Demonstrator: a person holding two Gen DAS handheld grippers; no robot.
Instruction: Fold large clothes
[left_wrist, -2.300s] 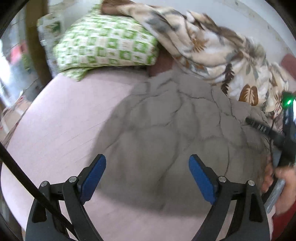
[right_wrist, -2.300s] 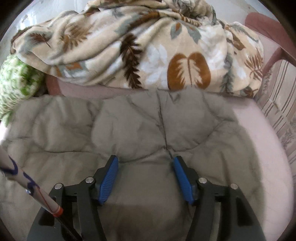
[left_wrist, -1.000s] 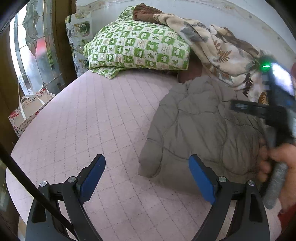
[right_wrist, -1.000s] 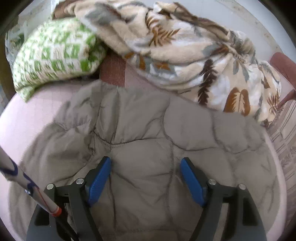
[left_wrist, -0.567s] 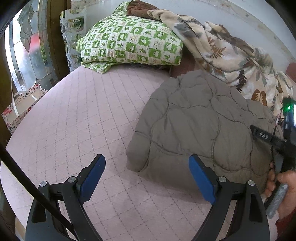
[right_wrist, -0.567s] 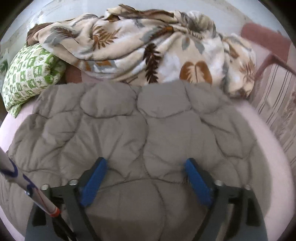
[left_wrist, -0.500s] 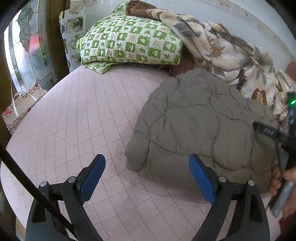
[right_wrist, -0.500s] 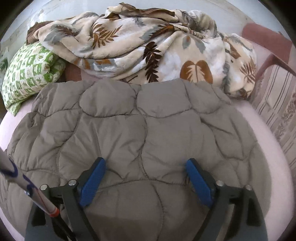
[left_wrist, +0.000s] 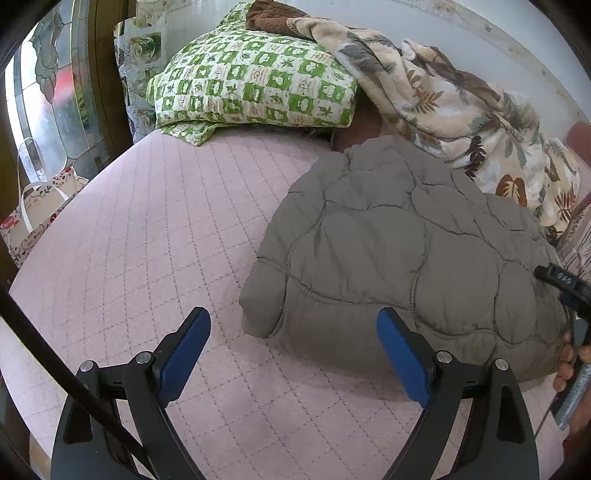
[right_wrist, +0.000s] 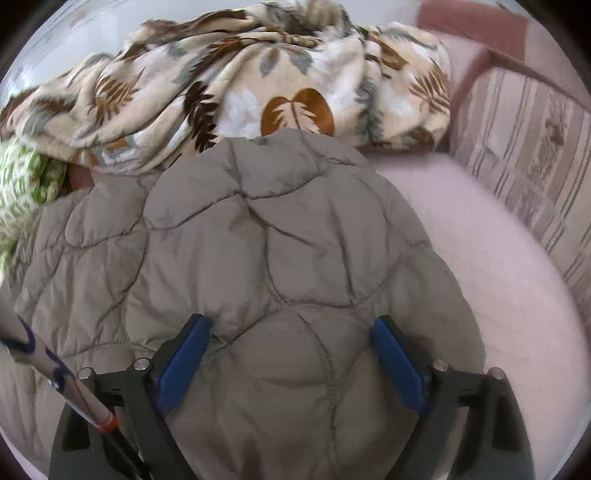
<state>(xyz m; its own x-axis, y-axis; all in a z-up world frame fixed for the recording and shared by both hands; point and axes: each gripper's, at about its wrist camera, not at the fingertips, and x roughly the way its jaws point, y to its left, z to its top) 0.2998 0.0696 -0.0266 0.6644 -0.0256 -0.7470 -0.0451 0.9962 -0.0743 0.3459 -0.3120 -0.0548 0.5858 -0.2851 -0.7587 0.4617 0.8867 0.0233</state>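
Having let go of the folded jacket, right gripper sits wide open over it, left gripper open & empty above bed, so fold looks abt done.

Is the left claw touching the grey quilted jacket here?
Apart. In the left wrist view the left claw hangs open over the pink mattress cover, and bare cover shows between its blue pads and the jacket.

I'm in a home bedroom: pink quilted bed, green checked pillow, leaf-print blanket, stained-glass window alongside.
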